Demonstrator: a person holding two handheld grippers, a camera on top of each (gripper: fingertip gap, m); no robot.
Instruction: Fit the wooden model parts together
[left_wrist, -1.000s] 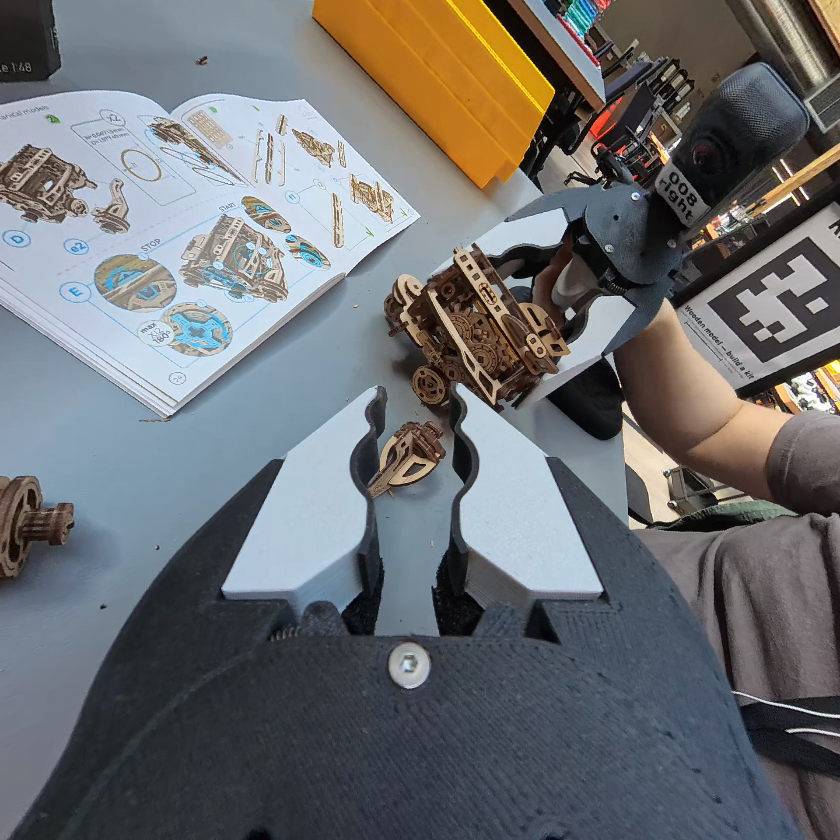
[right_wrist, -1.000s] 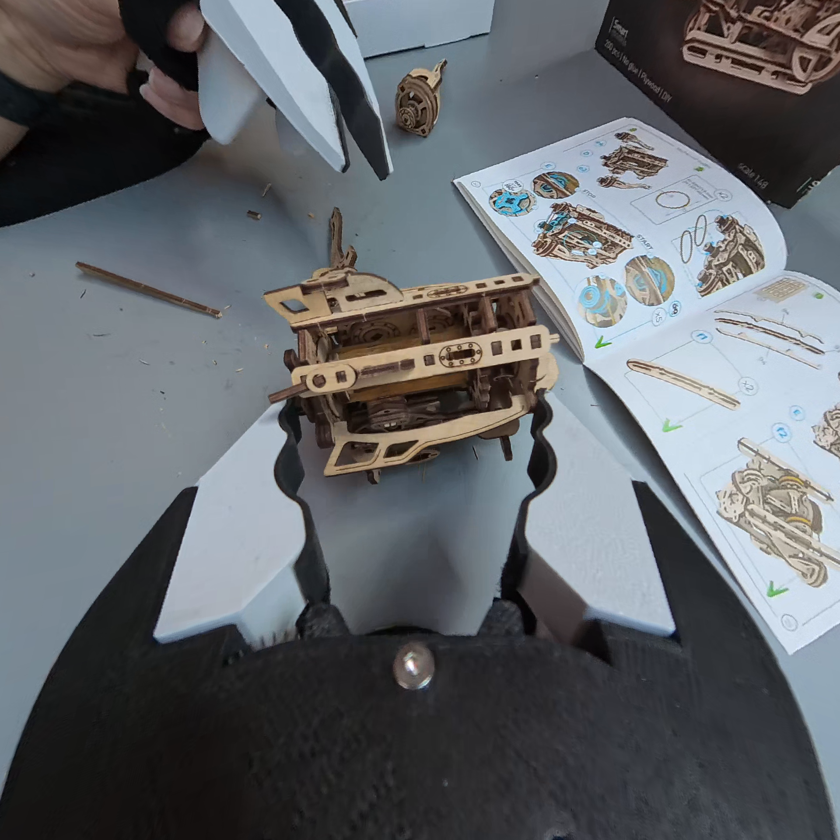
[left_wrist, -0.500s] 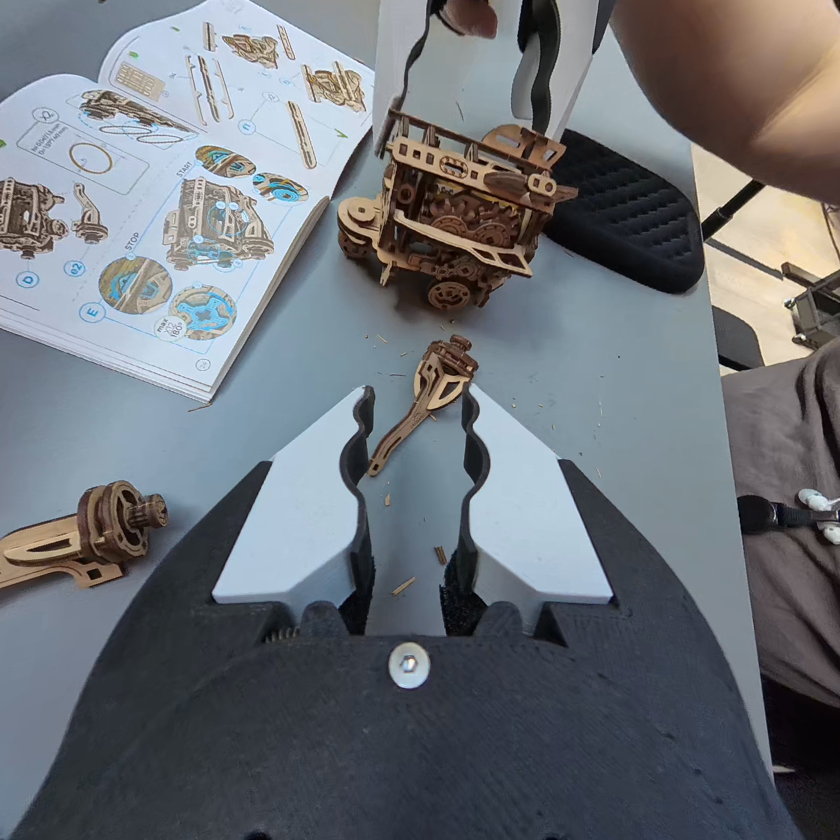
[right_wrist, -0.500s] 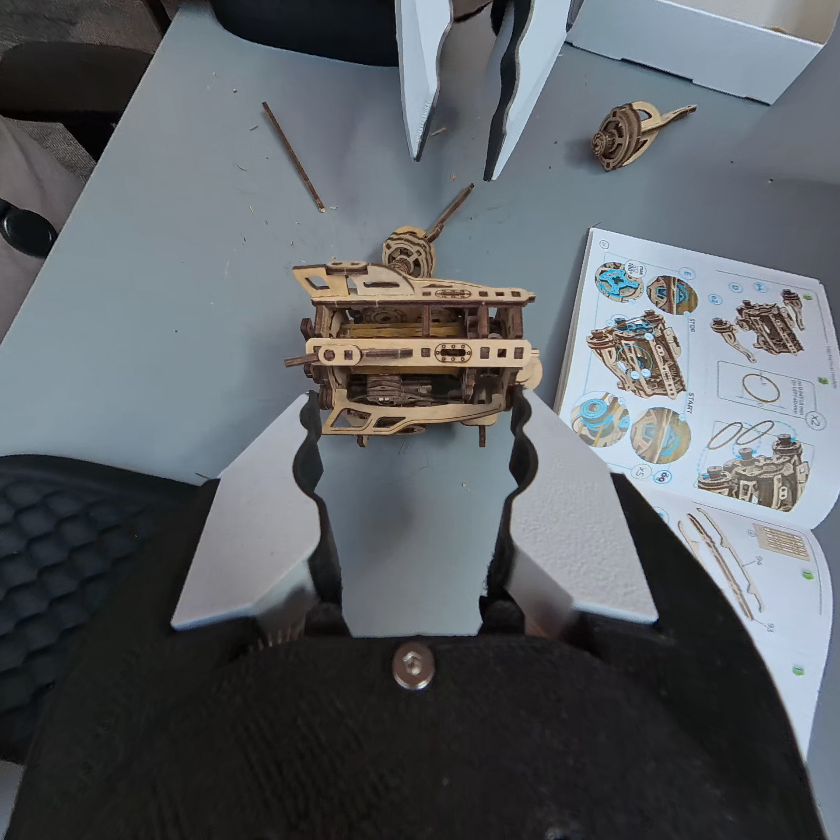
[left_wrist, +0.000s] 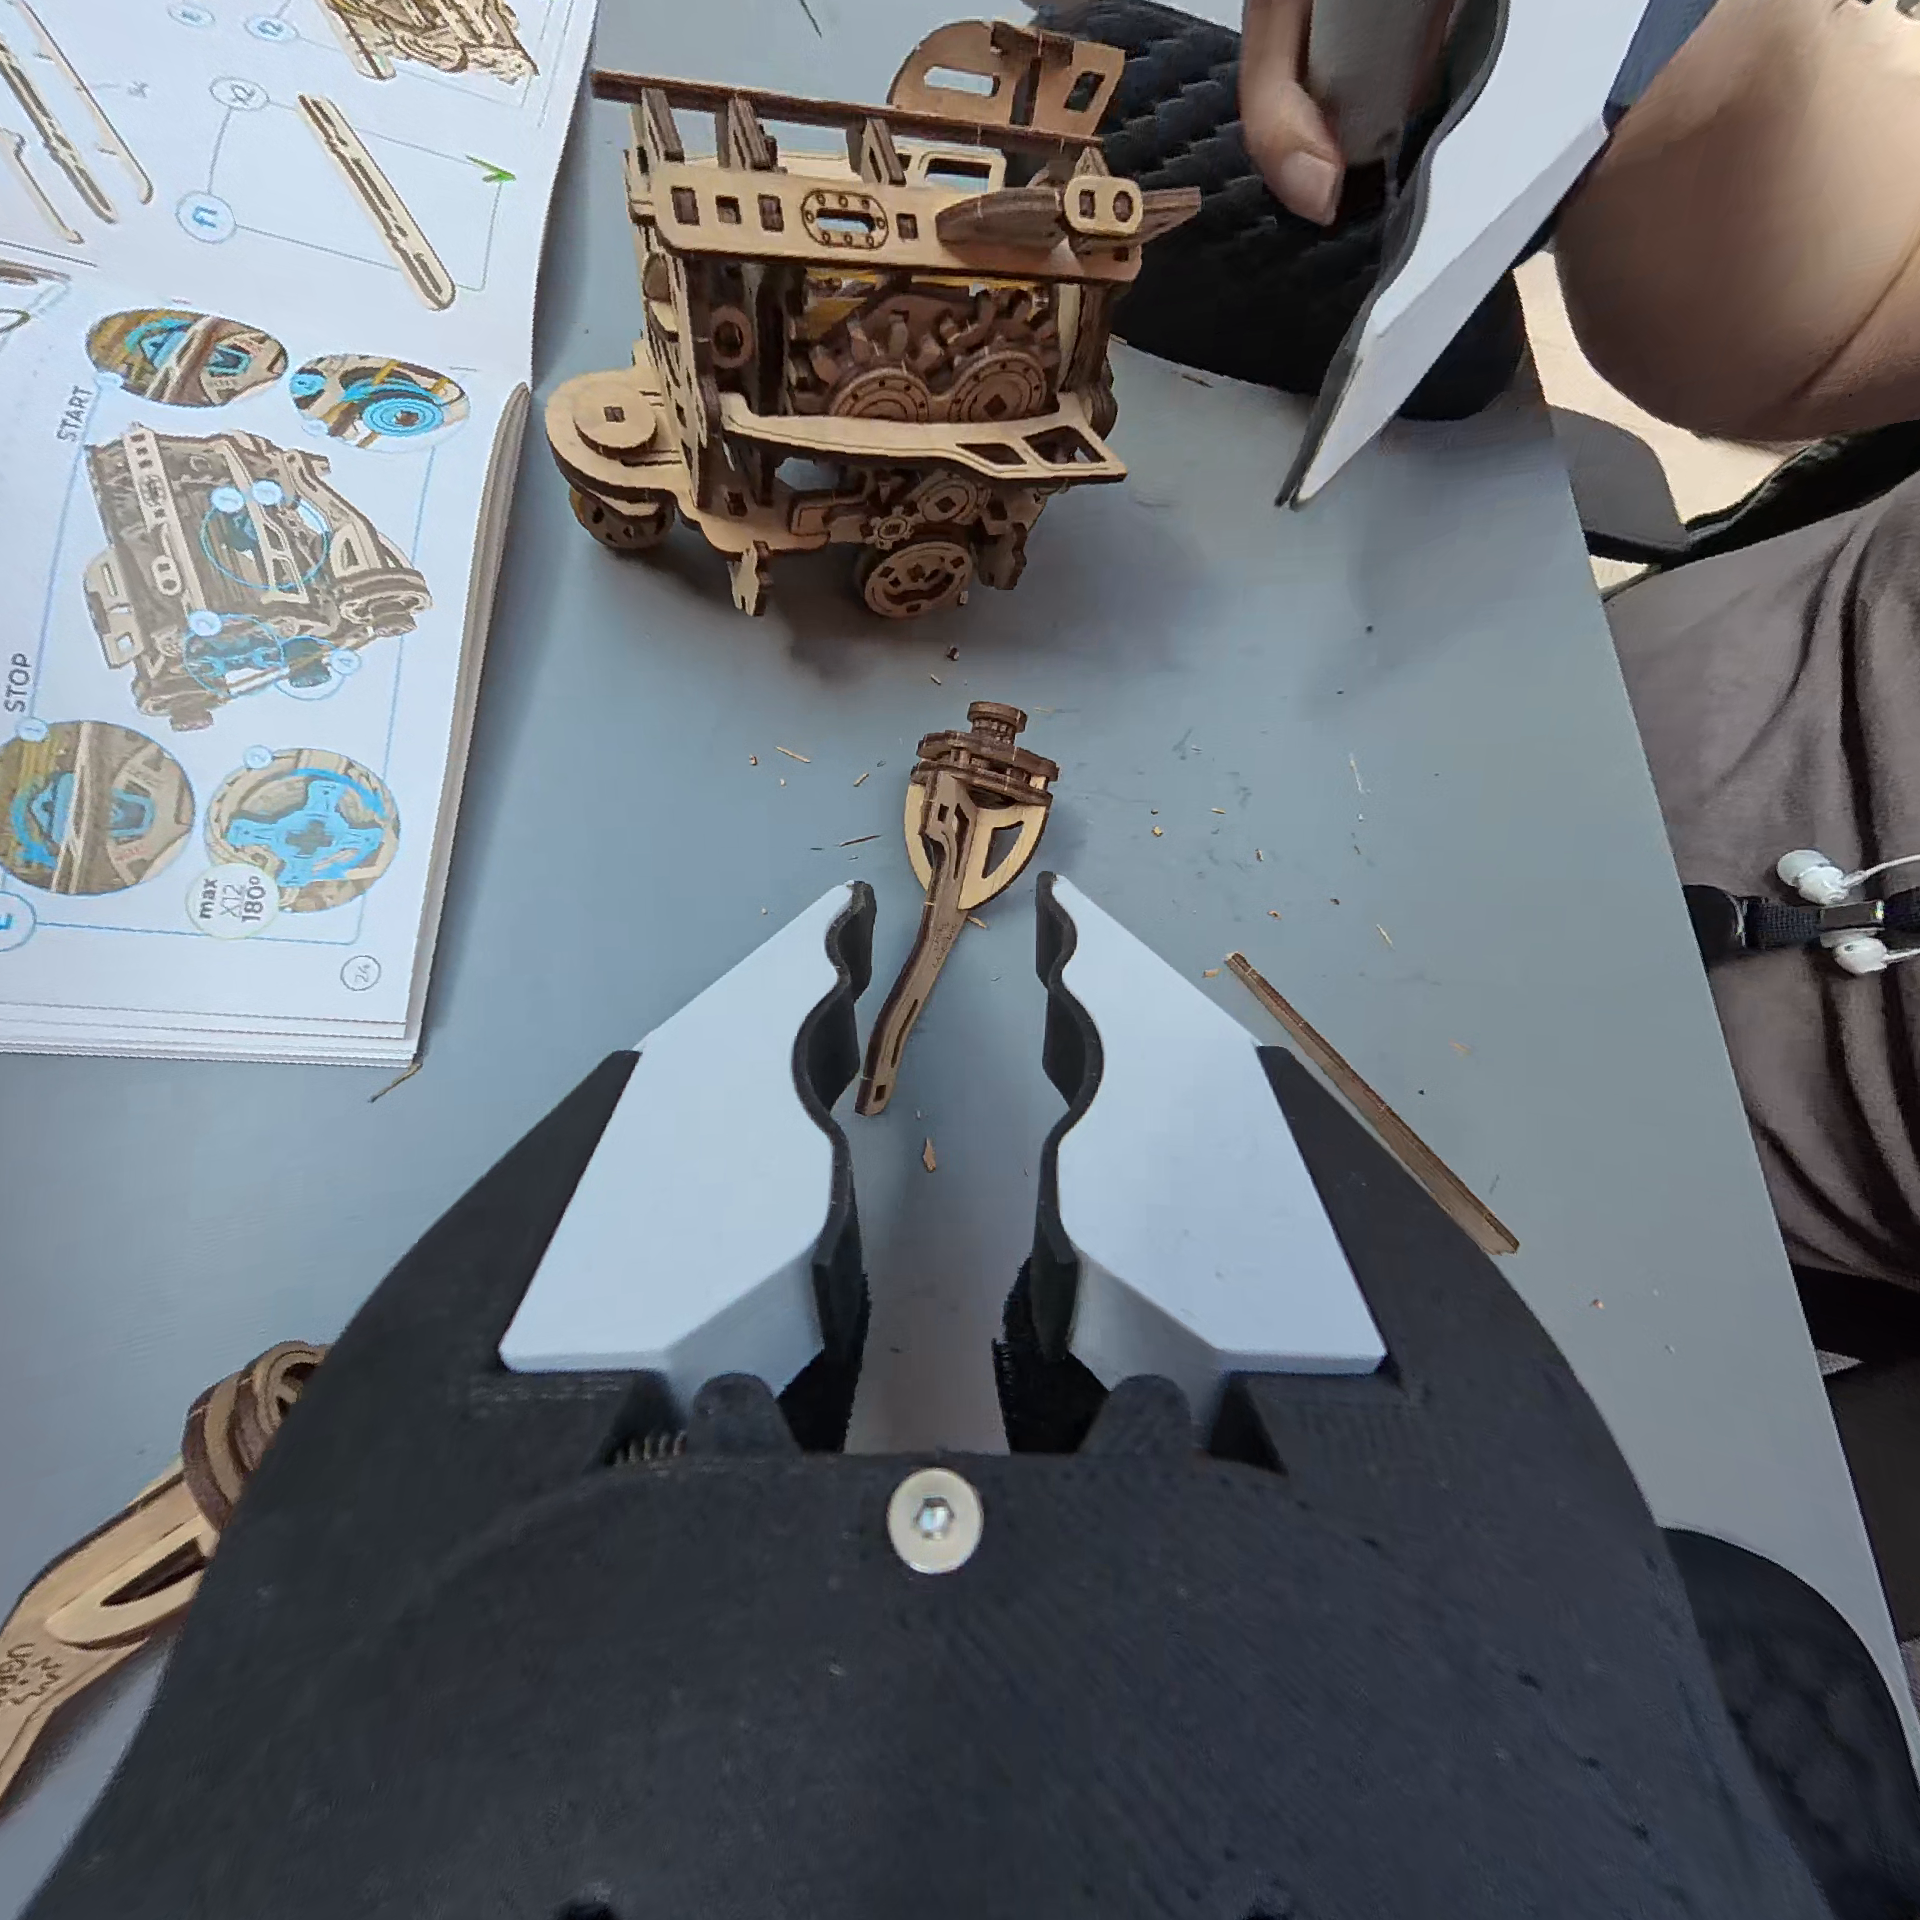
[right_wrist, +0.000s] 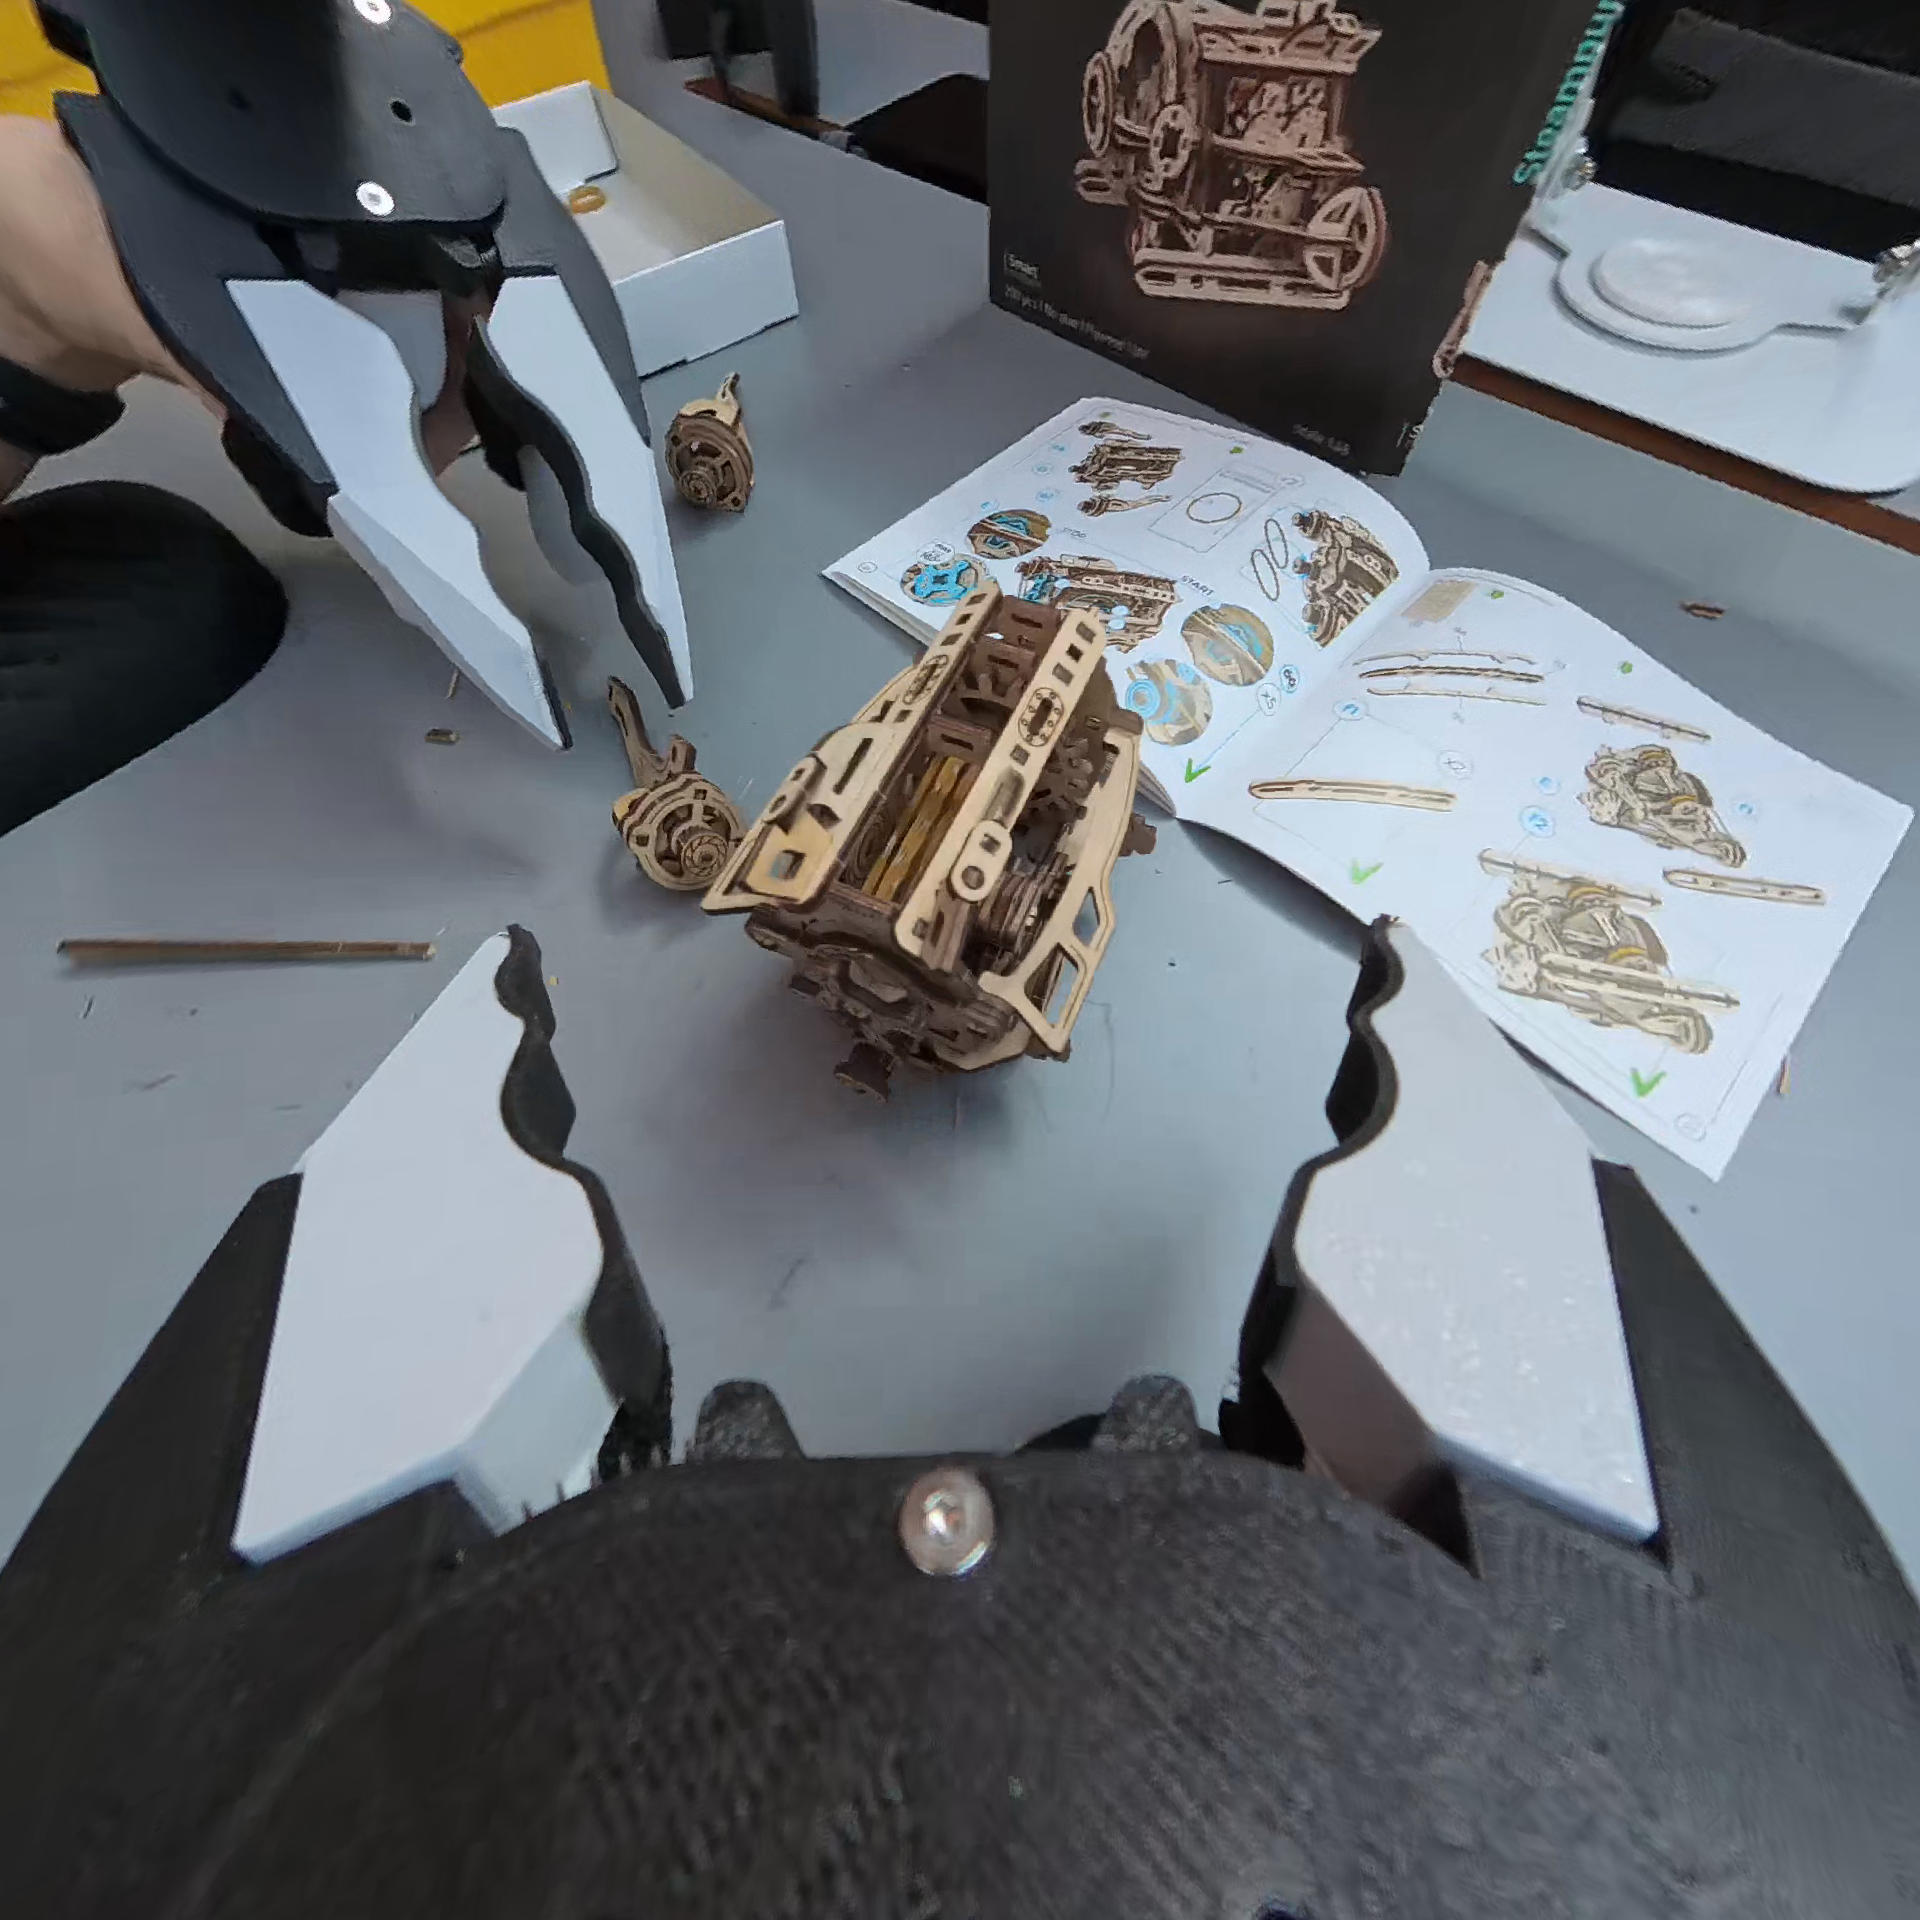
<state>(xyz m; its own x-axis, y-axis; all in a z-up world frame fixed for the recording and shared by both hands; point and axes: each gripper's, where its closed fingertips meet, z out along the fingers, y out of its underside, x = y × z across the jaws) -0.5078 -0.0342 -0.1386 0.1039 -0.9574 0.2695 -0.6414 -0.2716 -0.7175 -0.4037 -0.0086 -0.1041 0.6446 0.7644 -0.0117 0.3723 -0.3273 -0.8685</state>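
Left wrist view: left gripper (left_wrist: 951, 904) at 6 o'clock, fingers apart, nothing pinched. Small wooden lever part (left_wrist: 961, 862) flat on the grey table (left_wrist: 1299, 727), thin handle lying in the gap between the two pads, not touched by either one, round end poking out toward 12 o'clock. Big wooden model (left_wrist: 852, 353) standing on its wheels up at 12 o'clock, well apart from the lever part. Open instruction booklet (left_wrist: 239, 540) at 10 o'clock. Thin wooden stick (left_wrist: 1371, 1101) at 3 o'clock. Another wooden piece (left_wrist: 114, 1548) at 8 o'clock, partly hidden. Right gripper (left_wrist: 1455, 208) up at 1 o'clock, only one finger plain to see. Right wrist view: right gripper (right_wrist: 951, 945) at 6 o'clock, fingers wide apart, nothing in them. Big wooden model (right_wrist: 935, 831) in the middle on the table, tilted, just past the fingertips and not touched. Small wooden lever part (right_wrist: 670, 800) just beside the model at 10 o'clock, with the left gripper (right_wrist: 613, 707) over its handle end, fingers apart. Thin wooden stick (right_wrist: 244, 948) at 9 o'clock. Another wooden piece (right_wrist: 707, 457) at 11 o'clock. Booklet at 2 o'clock. Dark model box (right_wrist: 1268, 208) at 12 o'clock. White box (right_wrist: 665, 239) at 11 o'clock.
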